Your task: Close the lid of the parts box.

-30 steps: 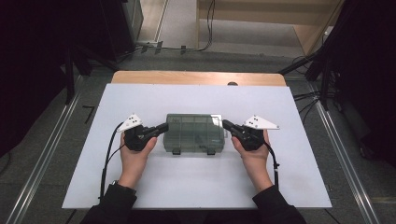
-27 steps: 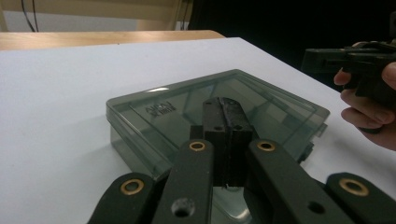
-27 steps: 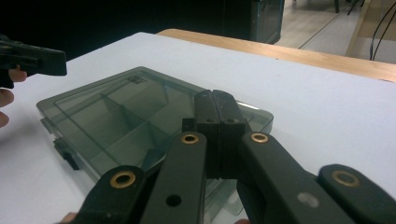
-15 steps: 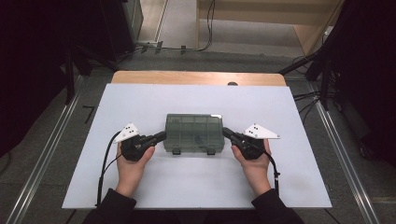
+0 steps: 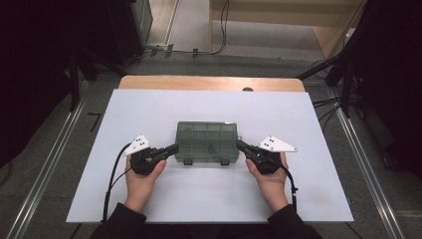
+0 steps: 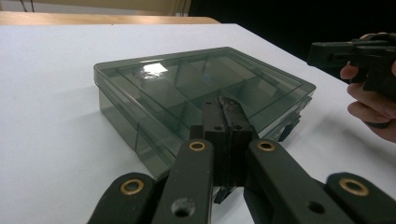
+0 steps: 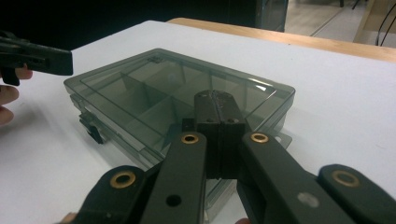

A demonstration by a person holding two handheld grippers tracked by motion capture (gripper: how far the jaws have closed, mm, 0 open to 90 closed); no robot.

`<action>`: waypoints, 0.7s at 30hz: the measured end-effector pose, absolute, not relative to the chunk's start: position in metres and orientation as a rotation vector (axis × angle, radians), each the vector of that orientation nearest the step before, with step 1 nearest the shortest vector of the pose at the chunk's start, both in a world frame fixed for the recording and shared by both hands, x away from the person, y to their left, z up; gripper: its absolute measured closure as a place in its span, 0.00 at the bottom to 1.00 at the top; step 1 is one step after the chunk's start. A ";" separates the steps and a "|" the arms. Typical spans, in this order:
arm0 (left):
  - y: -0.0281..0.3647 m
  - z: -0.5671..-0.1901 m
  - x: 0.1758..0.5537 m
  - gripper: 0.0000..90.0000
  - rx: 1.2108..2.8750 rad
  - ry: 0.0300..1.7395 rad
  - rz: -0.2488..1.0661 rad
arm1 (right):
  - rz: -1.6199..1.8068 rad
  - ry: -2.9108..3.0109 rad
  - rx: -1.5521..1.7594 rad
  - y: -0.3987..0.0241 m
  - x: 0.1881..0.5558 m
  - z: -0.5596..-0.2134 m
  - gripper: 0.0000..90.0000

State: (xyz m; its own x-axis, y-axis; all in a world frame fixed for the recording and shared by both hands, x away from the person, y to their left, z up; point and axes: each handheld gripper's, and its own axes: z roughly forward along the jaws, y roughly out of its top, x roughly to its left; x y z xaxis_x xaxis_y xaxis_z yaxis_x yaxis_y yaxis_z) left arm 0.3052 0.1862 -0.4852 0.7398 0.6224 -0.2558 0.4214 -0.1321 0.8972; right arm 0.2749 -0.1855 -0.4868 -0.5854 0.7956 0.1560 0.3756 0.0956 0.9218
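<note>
A smoky transparent compartment box (image 5: 207, 143) lies closed in the middle of the white table top (image 5: 209, 107), its two dark latches facing the person. My left gripper (image 5: 174, 148) points at the box's left end with its jaws shut and nothing between them. My right gripper (image 5: 238, 144) mirrors it at the right end, also shut and empty. In the left gripper view the closed jaws (image 6: 227, 100) sit just over the near edge of the box (image 6: 187, 84). The right gripper view has its closed jaws (image 7: 214, 95) low over the box (image 7: 149, 88). Whether either tip touches the box is unclear.
A wooden strip (image 5: 209, 82) runs along the table's far edge. Dark stands and cables stand on the floor beyond and to both sides. The opposite gripper (image 6: 350, 51) shows in a hand at the right of the left gripper view.
Both hands have drawn back a little toward the near edge of the table. The box has stayed where it was, and both pairs of jaws remain shut.
</note>
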 end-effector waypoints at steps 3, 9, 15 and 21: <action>0.186 -0.487 0.305 1.00 1.764 0.830 0.204 | 1.487 2.007 1.146 -0.185 0.274 -0.489 0.97; 0.183 -0.491 0.306 1.00 1.788 0.852 0.196 | 1.480 2.021 1.145 -0.182 0.275 -0.491 0.97; 0.184 -0.492 0.307 1.00 1.795 0.864 0.185 | 1.478 2.023 1.150 -0.182 0.275 -0.492 0.97; 0.184 -0.494 0.309 1.00 1.808 0.868 0.176 | 1.463 2.049 1.138 -0.180 0.276 -0.494 0.97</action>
State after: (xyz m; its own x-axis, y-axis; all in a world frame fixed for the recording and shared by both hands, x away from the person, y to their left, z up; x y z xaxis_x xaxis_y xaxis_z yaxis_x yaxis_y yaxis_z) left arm 0.3086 0.1839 -0.4939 0.7234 0.6321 -0.2779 0.4744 -0.1625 0.8652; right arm 0.2757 -0.1799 -0.4937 -0.6021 0.7849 0.1464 0.3933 0.1320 0.9099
